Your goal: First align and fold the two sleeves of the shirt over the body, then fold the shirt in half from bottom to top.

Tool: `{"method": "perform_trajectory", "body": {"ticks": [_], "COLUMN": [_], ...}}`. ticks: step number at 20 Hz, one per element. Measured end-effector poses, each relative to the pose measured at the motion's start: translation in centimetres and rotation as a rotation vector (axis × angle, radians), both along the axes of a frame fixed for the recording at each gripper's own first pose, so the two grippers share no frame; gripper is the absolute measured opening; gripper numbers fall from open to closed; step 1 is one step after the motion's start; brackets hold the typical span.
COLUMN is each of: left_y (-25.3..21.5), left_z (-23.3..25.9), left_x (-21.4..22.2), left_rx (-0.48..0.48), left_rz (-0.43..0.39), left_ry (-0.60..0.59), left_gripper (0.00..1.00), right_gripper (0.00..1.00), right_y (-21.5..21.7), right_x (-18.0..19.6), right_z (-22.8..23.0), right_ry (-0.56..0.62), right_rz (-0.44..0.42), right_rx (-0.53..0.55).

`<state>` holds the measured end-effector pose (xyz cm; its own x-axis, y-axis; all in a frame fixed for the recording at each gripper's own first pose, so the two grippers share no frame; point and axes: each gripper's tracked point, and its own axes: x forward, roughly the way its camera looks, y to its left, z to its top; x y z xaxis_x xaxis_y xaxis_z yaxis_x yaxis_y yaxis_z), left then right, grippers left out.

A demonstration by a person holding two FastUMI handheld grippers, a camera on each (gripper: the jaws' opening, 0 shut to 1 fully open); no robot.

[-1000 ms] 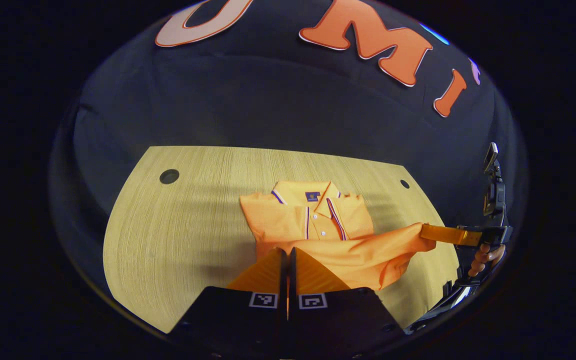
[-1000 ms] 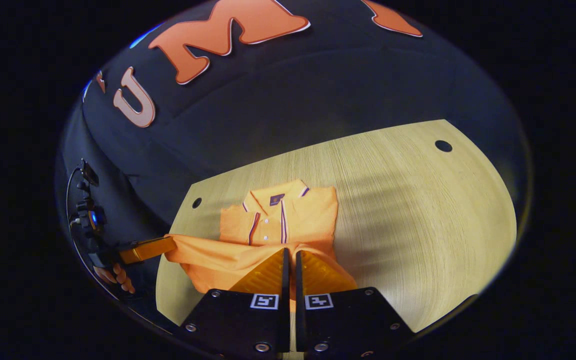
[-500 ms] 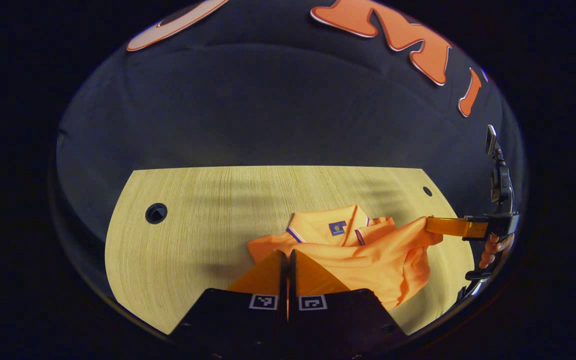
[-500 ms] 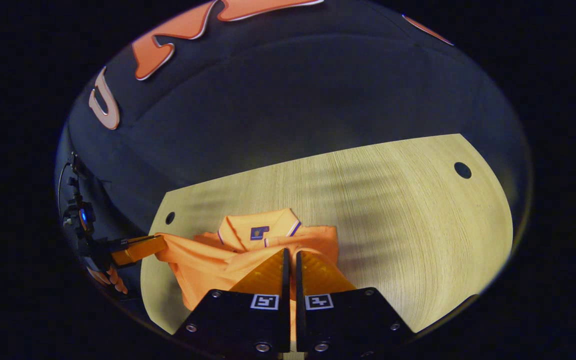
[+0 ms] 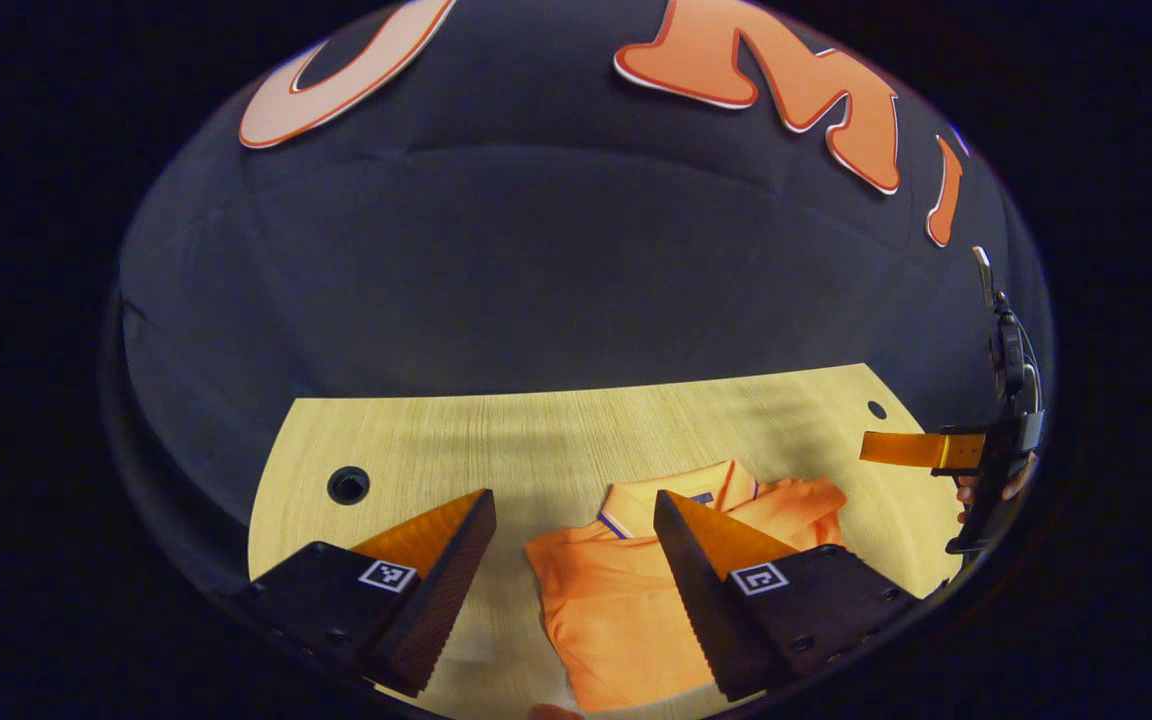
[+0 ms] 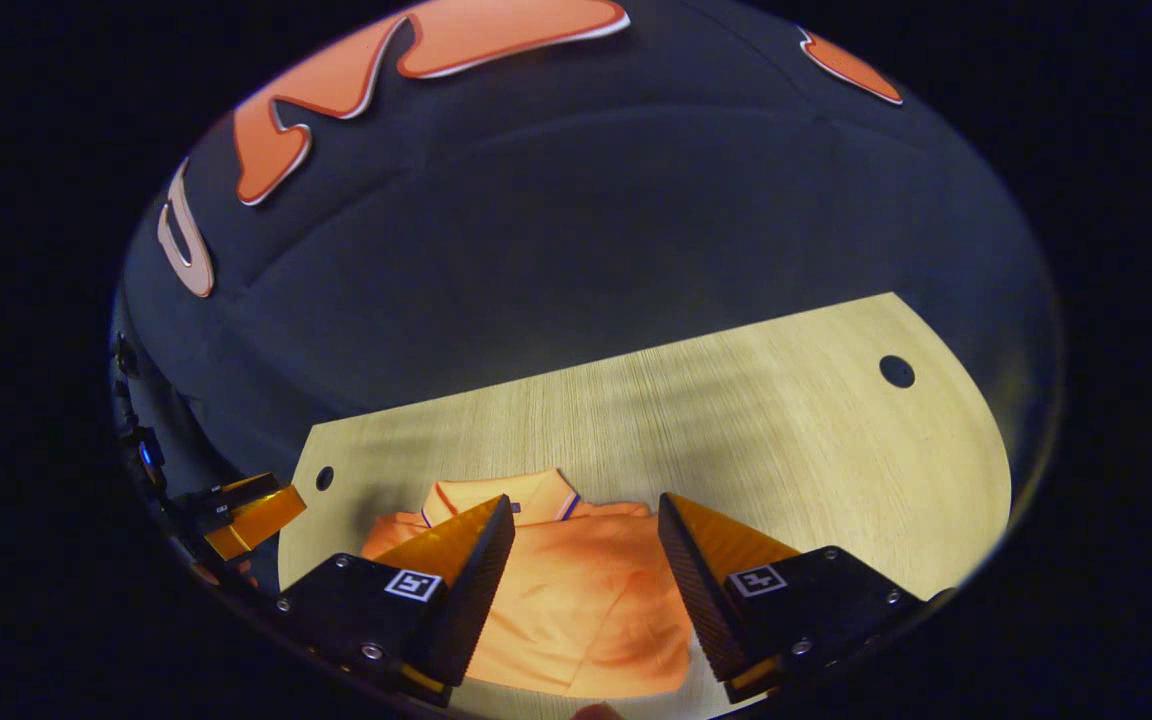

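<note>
On the pale wooden table (image 5: 416,450) the orange polo shirt (image 5: 626,610) lies folded bottom to top, hem edge up near the collar (image 5: 676,492). Judged from this, the last fold looks done (sleeves tucked out of sight), and what remains is at most smoothing or lifting clear. The left gripper (image 5: 571,570) hovers low over the shirt, fingers spread wide and holding nothing. The right gripper (image 6: 581,570) hangs likewise above the cloth, jaws apart and empty, both tilted down toward the table.
</note>
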<state>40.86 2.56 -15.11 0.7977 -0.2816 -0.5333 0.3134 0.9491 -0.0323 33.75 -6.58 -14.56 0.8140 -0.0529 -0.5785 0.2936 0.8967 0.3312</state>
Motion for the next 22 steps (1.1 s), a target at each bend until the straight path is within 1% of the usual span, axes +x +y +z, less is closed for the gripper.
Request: {"method": "perform_trajectory", "body": {"ticks": [1,2,5,8,11,13,16,19,22], "left_y": [0.1,0.1,0.1,-0.5,-1.2,-1.1,-1.3,-0.9,-0.9], "left_z": [1.2,2.6,6.2,9.6,12.4,14.0,15.7,16.8,16.5], "left_x": [-0.5,-1.3,-3.9,-7.3,-11.3,-14.2,-18.3,-21.7,-25.1], "left_rx": [-0.006,-0.015,-0.028,-0.035,-0.054,-0.067,-0.099,-0.094,-0.115], "left_rz": [0.012,0.019,0.047,0.052,0.051,0.066,0.078,0.103,0.122], "left_ry": [-0.022,-0.046,-0.124,-0.202,-0.270,-0.311,-0.378,-0.456,-0.492], "left_gripper": [0.99,0.99,0.99,0.99,0.98,0.98,0.98,0.98,0.98], "right_gripper": [0.90,0.95,0.98,0.98,0.98,0.98,0.98,0.98,0.98], "right_y": [-0.2,-0.3,0.2,0.3,1.0,1.5,2.6,3.4,3.4], "right_x": [-0.7,-1.5,-4.0,-7.3,-10.1,-12.3,-16.0,-18.9,-21.7], "right_z": [1.1,2.3,5.6,8.6,11.0,12.6,12.9,13.6,14.6], "right_ry": [-0.028,-0.054,-0.126,-0.186,-0.247,-0.300,-0.352,-0.401,-0.448], "right_rz": [-0.002,0.001,0.009,0.020,0.010,0.005,-0.004,-0.007,0.000], "right_rx": [-0.030,-0.055,-0.124,-0.206,-0.280,-0.316,-0.341,-0.351,-0.386]}}
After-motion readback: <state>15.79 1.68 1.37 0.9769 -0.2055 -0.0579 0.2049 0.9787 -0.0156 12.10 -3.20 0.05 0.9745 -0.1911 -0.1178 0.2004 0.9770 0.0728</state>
